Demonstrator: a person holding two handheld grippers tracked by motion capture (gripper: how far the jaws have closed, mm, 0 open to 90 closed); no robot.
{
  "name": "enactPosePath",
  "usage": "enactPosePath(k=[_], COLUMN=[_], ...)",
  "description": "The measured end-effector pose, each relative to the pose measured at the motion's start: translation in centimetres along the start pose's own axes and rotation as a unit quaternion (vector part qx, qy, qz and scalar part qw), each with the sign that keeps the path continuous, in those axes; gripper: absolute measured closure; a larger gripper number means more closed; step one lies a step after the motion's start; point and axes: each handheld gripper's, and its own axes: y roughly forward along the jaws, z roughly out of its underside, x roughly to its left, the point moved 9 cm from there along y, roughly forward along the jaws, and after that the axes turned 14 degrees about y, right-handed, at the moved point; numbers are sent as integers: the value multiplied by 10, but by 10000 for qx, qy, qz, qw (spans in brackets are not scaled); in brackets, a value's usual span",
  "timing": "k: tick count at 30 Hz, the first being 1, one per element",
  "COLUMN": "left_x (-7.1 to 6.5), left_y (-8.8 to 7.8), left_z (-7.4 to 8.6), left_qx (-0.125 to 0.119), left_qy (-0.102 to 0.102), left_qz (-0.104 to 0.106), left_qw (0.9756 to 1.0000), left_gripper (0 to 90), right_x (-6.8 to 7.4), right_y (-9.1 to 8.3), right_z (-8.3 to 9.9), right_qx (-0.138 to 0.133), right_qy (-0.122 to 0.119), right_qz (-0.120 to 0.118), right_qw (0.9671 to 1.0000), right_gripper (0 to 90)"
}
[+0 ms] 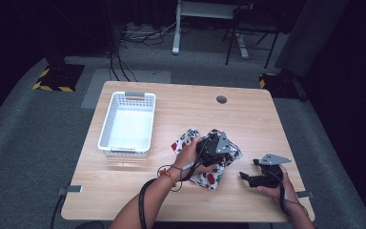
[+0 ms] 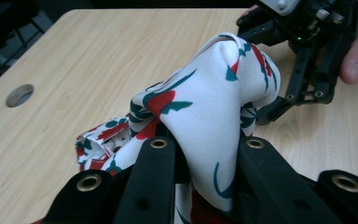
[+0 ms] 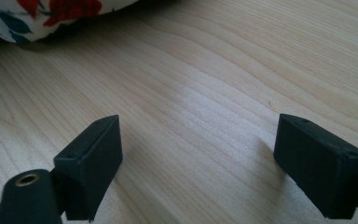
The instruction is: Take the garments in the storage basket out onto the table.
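Observation:
A white cloth with red flowers and green leaves (image 1: 190, 138) lies crumpled at the table's front middle. My left gripper (image 1: 218, 149) is over it, held by a hand from the left. In the left gripper view a bunched fold of the cloth (image 2: 209, 98) stands up between the two black jaws, and my left gripper (image 2: 207, 144) is shut on it. My right gripper (image 1: 249, 175) rests low on the wood to the right of the cloth, apart from it. Its jaws stand wide in the right gripper view, my right gripper (image 3: 200, 140) open over bare wood, with the cloth's edge (image 3: 42, 14) beyond.
A white slotted basket (image 1: 106, 125) stands at the table's left side, nothing inside it. A round cable hole (image 1: 221, 99) sits near the far edge of the wooden table (image 1: 257, 114). In the left gripper view the right gripper (image 2: 307, 56) is close behind the cloth.

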Motion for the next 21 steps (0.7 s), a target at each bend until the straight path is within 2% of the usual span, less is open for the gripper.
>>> enactPosePath(k=[1, 7, 8, 9, 10, 12, 14, 18, 21], left_x=[-5, -13, -14, -15, -15, -20, -24, -31, -37], left_y=[4, 13, 13, 13, 13, 5, -6, -33, -55], left_z=[-1, -2, -1, 4, 4, 15, 22, 41, 55], left_qx=[-17, -8, -9, 54, 54, 114, 9, -87, -124], left_qy=[26, 45, 0, -119, -119, -136, -205, -324, -386], left_qz=[78, 143, 147, 147, 147, 187, 236, 201, 108], left_qw=[10000, 9999, 9999, 9998, 9998, 9997, 9995, 9992, 9991], left_gripper=[812, 793, 759, 567, 486, 389, 356, 339, 339], right_x=[0, 0, 0, 0, 0, 0, 0, 1, -1], right_y=[0, 0, 0, 0, 0, 0, 0, -1, -3], right_z=[0, 0, 0, 0, 0, 0, 0, 1, 0], right_qx=[0, -1, -2, -3, -2, -2, 2, 48, 88], right_qy=[0, 5, 7, 8, 9, 8, 2, -36, -73], right_qz=[0, 5, 6, 9, 9, 8, -3, -35, 8], right_qw=[10000, 10000, 10000, 10000, 10000, 10000, 10000, 10000, 9999], right_gripper=[155, 155, 155, 155, 155, 155, 155, 160, 201])
